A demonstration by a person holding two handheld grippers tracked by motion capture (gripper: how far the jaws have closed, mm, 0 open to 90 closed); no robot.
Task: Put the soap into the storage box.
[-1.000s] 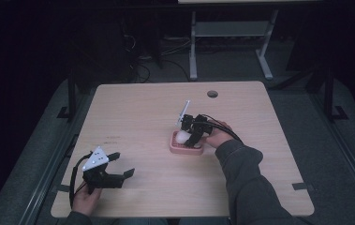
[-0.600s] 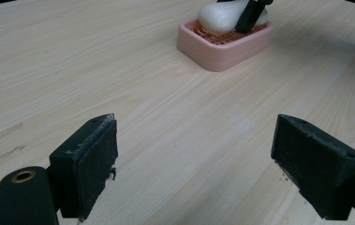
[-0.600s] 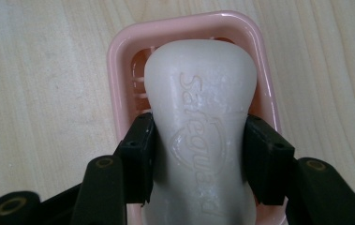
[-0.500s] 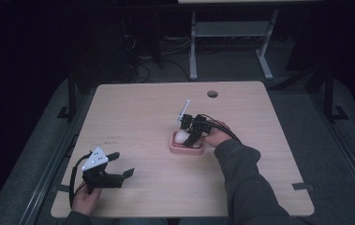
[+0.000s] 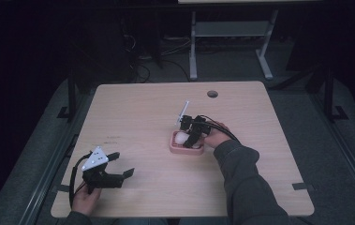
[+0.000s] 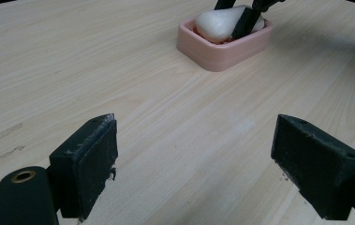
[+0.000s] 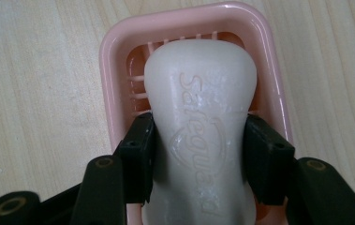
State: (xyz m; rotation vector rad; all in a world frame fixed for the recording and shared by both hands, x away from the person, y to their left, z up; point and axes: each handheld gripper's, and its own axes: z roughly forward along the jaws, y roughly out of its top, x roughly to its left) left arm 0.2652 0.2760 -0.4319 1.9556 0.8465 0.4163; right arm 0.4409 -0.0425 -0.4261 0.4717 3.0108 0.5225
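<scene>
My right gripper (image 7: pixel 198 154) clamps the soap bar (image 7: pixel 201 136) at its waist inside the pink dish (image 7: pixel 114 51); I judge a straight, level pull safest, since soap slips.

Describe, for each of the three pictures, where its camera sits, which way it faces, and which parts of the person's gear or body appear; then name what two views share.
High view: above the person's side, looking forward and down on the table; both forearms, left gripper and right gripper show.
Left gripper view: rides the left gripper, low over the wood, facing the pink soap dish; its own open jaws show.
Right gripper view: rides the right gripper, looking down; its jaws clamp the white soap.
Shared: the soap in its dish appears in both gripper views.
</scene>
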